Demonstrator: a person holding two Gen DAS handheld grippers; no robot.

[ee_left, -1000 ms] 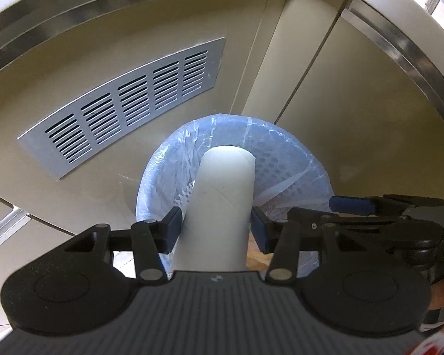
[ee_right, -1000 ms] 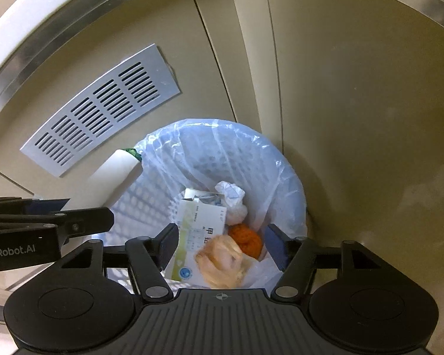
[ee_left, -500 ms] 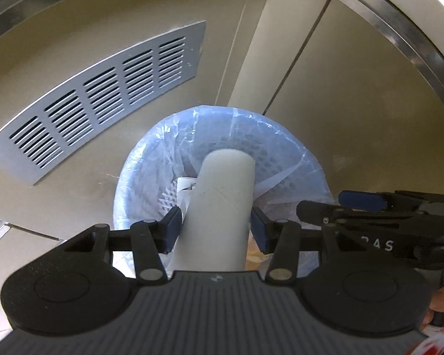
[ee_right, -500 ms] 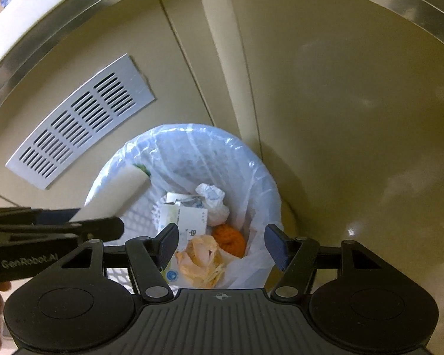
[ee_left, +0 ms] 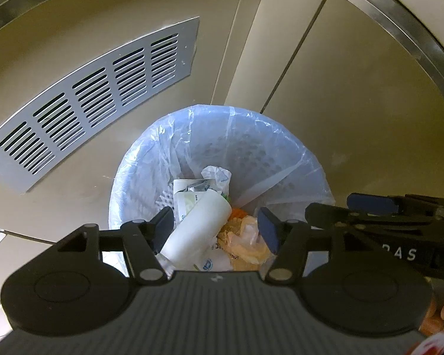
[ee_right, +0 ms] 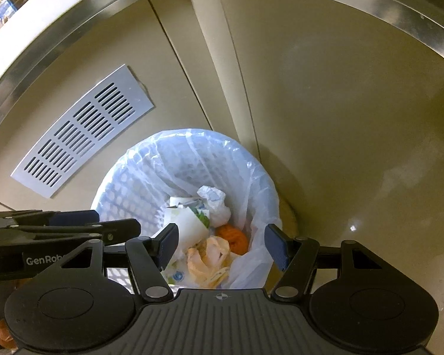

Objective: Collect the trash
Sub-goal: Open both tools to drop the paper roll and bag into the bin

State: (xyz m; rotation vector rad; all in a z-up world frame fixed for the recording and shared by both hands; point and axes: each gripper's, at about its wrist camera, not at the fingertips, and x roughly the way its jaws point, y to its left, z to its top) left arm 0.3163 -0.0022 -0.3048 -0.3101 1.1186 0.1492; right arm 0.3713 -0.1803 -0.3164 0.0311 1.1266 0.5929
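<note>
Jaws of the left gripper (ee_left: 216,226) are spreading apart over the bin (ee_left: 284,148), and the white tube (ee_left: 196,232) lies below them, tilted on the rubbish inside the bin and apart from both pads. Its lower end sits near the 7 o'clock pad and its far end points toward 1 o'clock. Nothing presses on it.

Jaws of the right gripper (ee_right: 222,244) stand wide and released, with nothing clamped between them; they hang above the same bin (ee_right: 127,183).

Rubbish in the bin, seen from the right wrist: a peach-coloured crumpled wrapper (ee_right: 210,261) straight below the jaws, an orange lump (ee_right: 233,238) just beside it toward 1 o'clock, a crumpled white tissue (ee_right: 216,204) at 12 o'clock, and a white carton with green print (ee_right: 189,217) toward 11 o'clock. Printed white paper (ee_right: 176,275) lies at 7 o'clock under the wrapper. The white tube shows here only partly, and I cannot tell it from the carton with certainty.

The bin is a perforated white basket lined with a thin clear bag (ee_left: 251,127) folded over its rim. It stands on the floor against beige cabinet panels (ee_left: 355,103). A grey slotted vent (ee_left: 94,100) is set into the panel at 10 o'clock of the bin. In the left wrist view the right gripper reaches in from 3 o'clock; in the right wrist view the left one comes in from 9 o'clock. Metal trim (ee_right: 59,44) runs under the worktop edge above.
</note>
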